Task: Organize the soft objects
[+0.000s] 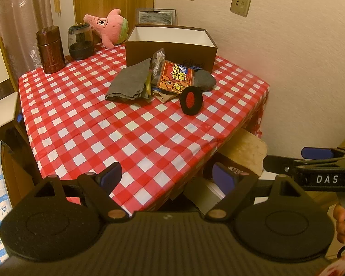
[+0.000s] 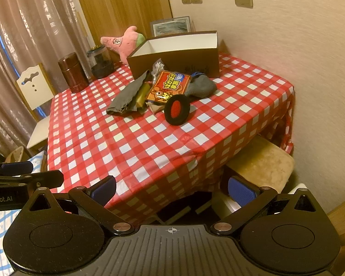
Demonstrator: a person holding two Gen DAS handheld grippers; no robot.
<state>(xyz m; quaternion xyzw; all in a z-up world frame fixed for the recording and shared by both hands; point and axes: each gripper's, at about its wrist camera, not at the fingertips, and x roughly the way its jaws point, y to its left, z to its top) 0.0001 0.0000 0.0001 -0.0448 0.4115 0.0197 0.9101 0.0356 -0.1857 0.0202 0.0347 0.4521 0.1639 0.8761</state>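
A pile of soft items lies on the red checked table (image 1: 131, 135) before an open brown box (image 1: 172, 46): a grey cloth (image 1: 128, 80), an orange packet (image 1: 174, 77), a grey sock (image 1: 204, 80), a cotton swab bag (image 1: 158, 59) and a black-and-red round pad (image 1: 191, 100). The right wrist view shows the same box (image 2: 177, 62), cloth (image 2: 126, 96), packet (image 2: 168, 87) and pad (image 2: 176, 109). My left gripper (image 1: 170, 178) and right gripper (image 2: 172, 189) are both open and empty, held off the table's near edge, far from the pile.
A pink plush (image 1: 110, 27), a dark jar (image 1: 80, 41) and a brown canister (image 1: 50, 50) stand at the table's back left. A white chair (image 1: 0, 105) is on the left. A beige stool (image 2: 262, 161) sits under the table's right corner. Wall on the right.
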